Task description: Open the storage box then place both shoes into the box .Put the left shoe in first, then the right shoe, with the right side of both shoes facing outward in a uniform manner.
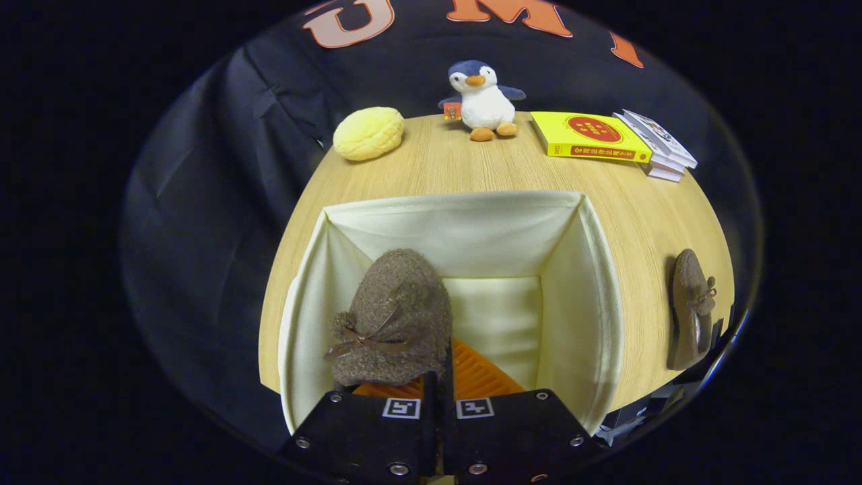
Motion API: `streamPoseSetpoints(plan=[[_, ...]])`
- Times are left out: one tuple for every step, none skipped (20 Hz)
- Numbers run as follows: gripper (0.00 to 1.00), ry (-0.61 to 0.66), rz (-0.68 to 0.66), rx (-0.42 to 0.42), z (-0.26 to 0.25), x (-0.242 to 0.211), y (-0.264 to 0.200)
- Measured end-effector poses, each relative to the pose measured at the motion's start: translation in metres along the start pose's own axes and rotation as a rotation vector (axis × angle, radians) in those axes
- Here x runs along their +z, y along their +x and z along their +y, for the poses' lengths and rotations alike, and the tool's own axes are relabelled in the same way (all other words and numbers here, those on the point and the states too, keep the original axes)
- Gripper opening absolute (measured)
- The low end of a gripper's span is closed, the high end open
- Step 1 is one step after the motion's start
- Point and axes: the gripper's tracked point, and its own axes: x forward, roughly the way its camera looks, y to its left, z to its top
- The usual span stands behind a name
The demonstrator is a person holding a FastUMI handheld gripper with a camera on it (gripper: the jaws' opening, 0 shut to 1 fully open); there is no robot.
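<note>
- We see the gripper [438, 394] with its fingers drawn close together, pinching the rear edge of the brown fuzzy shoe [394, 320]. It hangs inside the open storage box [592, 283], toe pointing away from us.
- The shoe sits toward one side wall of the box, above the pale lining and an orange ribbed piece [478, 377] just ahead of the fingers.
- We judge the shoe light and soft: its woolly upper will give under pressure, so the collar or heel rim is the firm place to hold. The small bow on top should not be pulled.
- The box looks like fabric with limp walls, so it may bend or slide if the shoe drags against it.
- The second shoe [690, 310] lies on its side on the wooden surface [458, 168], well apart from the box. We judge it needs the same heel-rim hold.
- Beyond the box stand a plush penguin [481, 98], a yellow bun-shaped toy [368, 133], a yellow book [589, 137] and a stack of booklets [663, 145].
- The book's cover and spine bear printed characters, too small for us to read. The penguin carries a small tag, also illegible.
</note>
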Motion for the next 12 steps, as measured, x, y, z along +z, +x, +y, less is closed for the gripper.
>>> streamPoseSetpoints(plan=[[0.05, 0.01, 0.02, 0.009, 0.003, -0.004, 0.004], [0.06, 0.021, 0.046, 0.028, 0.008, -0.009, 0.007], [0.07, 0.031, 0.076, 0.055, 0.013, -0.015, 0.009], [0.12, 0.031, 0.109, 0.078, 0.018, -0.02, 0.01], [0.15, 0.016, 0.137, 0.101, 0.021, -0.025, 0.009], [0.21, -0.009, 0.152, 0.123, 0.024, -0.031, 0.009], [0.25, -0.047, 0.162, 0.134, 0.022, -0.036, 0.005], [0.29, -0.071, 0.14, 0.175, 0.028, -0.035, 0.0], [0.33, -0.087, 0.123, 0.222, 0.033, -0.032, -0.007], [0.39, -0.091, 0.118, 0.269, 0.038, -0.031, -0.017], [0.45, -0.092, 0.109, 0.307, 0.04, -0.028, -0.028], [0.5, -0.098, 0.089, 0.336, 0.038, -0.021, -0.04]])
